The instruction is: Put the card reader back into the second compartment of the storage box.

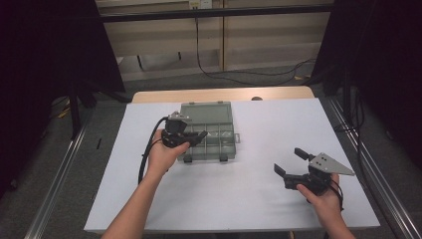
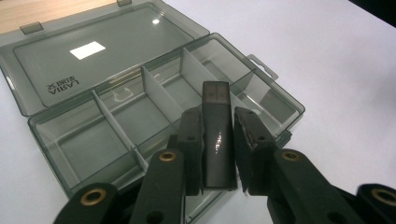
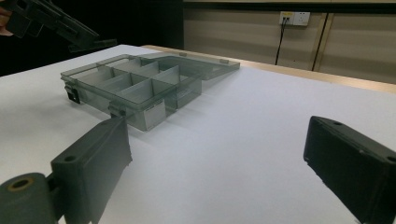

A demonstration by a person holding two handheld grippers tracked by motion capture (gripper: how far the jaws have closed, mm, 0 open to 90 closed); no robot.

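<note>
A smoky grey plastic compartment box [image 1: 185, 108] lies open on the white table cover, its lid [image 2: 93, 51] folded flat behind the tray of divided compartments [image 2: 46, 122]. My left gripper [image 2: 218, 113] hovers over the tray's front edge, shut on a small dark glossy plastic block [image 2: 217, 144] that stands upright between the jaws. In the high view the left gripper [image 1: 196, 138] sits at the box's near left corner. My right gripper [image 1: 287, 159] rests open near the table's front right, jaws wide and empty. The right gripper [image 3: 217, 135] faces the box [image 3: 130, 84] from a distance.
The white cover [image 1: 249, 199] spreads over a wooden table whose far edge [image 1: 224, 94] shows behind the box. The left gripper [image 3: 60, 25] appears at the top left of the right gripper view. Dark curtains and metal rails flank the table.
</note>
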